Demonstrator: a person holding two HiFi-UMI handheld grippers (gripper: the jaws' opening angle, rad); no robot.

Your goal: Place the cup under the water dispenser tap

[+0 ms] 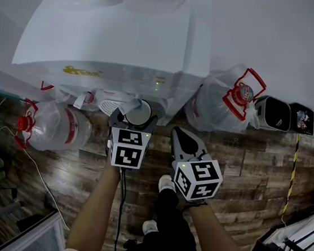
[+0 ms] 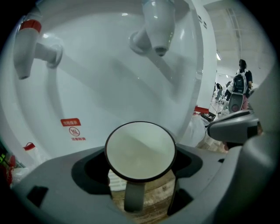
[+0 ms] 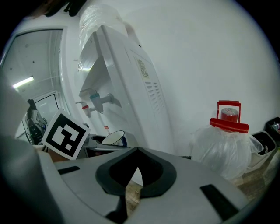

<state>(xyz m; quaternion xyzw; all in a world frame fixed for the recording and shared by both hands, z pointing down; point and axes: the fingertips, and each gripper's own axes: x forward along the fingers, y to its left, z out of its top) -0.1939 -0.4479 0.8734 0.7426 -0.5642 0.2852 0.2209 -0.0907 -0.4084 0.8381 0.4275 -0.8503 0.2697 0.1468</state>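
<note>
1. The left claw (image 1: 134,120) holds the cup (image 2: 141,151) across its body, one jaw on each side just under the rim. The handle points back toward the claw's camera, in the gap between the jaws.
2. The cup is upright and empty, pale inside with a dark rim. It sits in front of the dispenser (image 1: 111,37), below the two taps and nearer the white tap (image 2: 157,26) than the red tap (image 2: 25,43).
3. The right claw (image 3: 132,173) has its jaws closed together on nothing and hangs off to the side, clear of the cup.
4. Handling, as a judgement:
   - The cup looks rigid and light while empty.
   - Its smooth wall could slip in a loose grip.
   - The rim may chip if knocked against the dispenser.
5. Hold, as a judgement:
   - The present grip across the body seems sound.
   - Keeping the handle free should stop the cup twisting as it goes under the tap.
</note>
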